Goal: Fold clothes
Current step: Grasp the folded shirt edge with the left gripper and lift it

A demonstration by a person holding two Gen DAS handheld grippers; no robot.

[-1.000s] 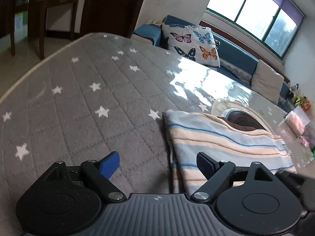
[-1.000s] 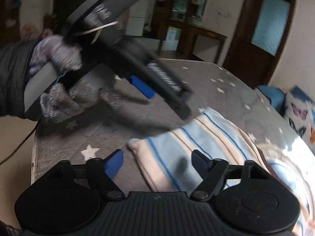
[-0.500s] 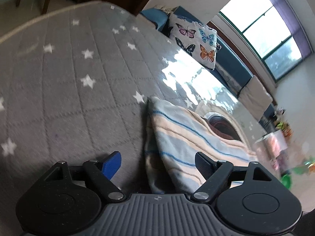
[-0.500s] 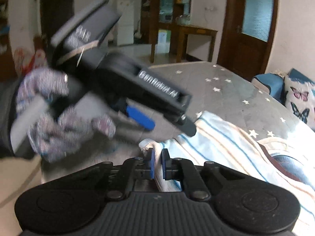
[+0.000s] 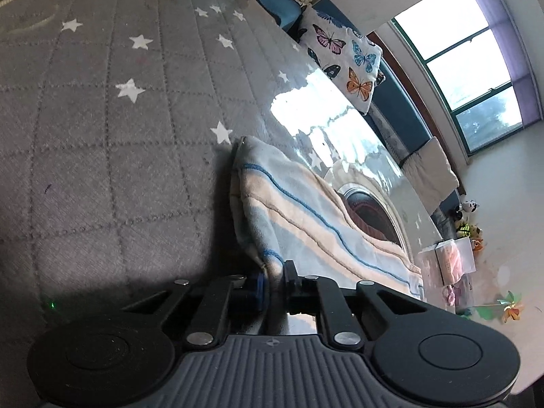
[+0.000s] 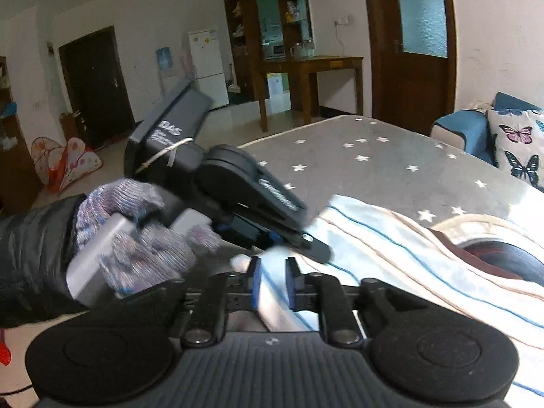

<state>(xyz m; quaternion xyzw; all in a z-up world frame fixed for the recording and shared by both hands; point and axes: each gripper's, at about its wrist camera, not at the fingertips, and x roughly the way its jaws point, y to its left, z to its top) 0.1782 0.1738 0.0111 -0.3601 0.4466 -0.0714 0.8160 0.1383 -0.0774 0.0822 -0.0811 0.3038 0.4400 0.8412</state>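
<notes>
Garment (image 5: 306,224) sits on the grey star-print bed (image 5: 102,136), striped blue, cream and peach, with a dark round print showing on the part further from both cameras. Near edge is lifted off the quilt.

Left gripper (image 5: 273,280): fingers closing, near corner of the garment pinched between the pads, cloth bunched and hanging from them. From the right wrist view it comes in from the left, angled down at the cloth, held by a gloved hand (image 6: 136,234) in a dark sleeve (image 6: 30,258); that part is motion-blurred.

Right gripper (image 6: 270,285): fingers opening slightly, but a fold of the same striped edge is between the pads and they press on it from both sides. Both grips are on the same near edge, close beside each other.

Butterfly pillow (image 5: 343,57) on a blue sofa (image 5: 401,102) runs along the far side of the bed under a bright window (image 5: 469,68). Glare patch on the quilt just beyond the garment. Wooden table (image 6: 312,78) and white fridge (image 6: 207,64) stand further back in the room.
</notes>
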